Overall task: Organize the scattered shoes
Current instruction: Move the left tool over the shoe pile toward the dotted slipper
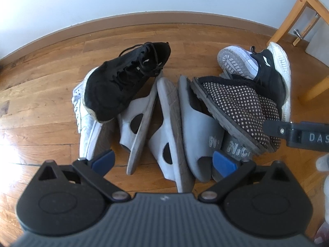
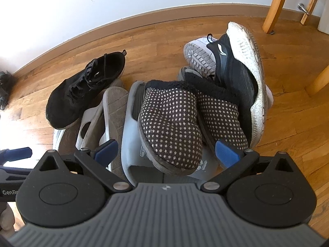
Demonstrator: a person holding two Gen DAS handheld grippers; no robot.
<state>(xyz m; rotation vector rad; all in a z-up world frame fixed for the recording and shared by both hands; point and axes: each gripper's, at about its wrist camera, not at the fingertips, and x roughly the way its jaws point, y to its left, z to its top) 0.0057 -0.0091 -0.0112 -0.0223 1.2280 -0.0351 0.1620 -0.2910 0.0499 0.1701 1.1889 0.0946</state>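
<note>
A pile of shoes lies on the wooden floor near the wall. A black lace-up sneaker (image 1: 123, 82) rests on a white sneaker (image 1: 86, 119) at the left. Grey slides (image 1: 170, 129) lie in the middle, some on edge. Two black dotted slippers (image 1: 236, 111) lie on the slides; they also show in the right wrist view (image 2: 170, 123). A black sneaker with a white sole (image 2: 242, 72) lies on its side at the right, over a white sneaker (image 2: 199, 55). My left gripper (image 1: 162, 162) is open above the slides. My right gripper (image 2: 166, 152) is open around the toe of the near dotted slipper.
A wooden chair's legs (image 2: 275, 4) stand at the right of the pile, close to the black sneaker. A brown baseboard (image 1: 144, 18) and white wall run behind. A metal door stop (image 2: 303, 8) is by the wall. A dark object (image 2: 4, 90) sits far left.
</note>
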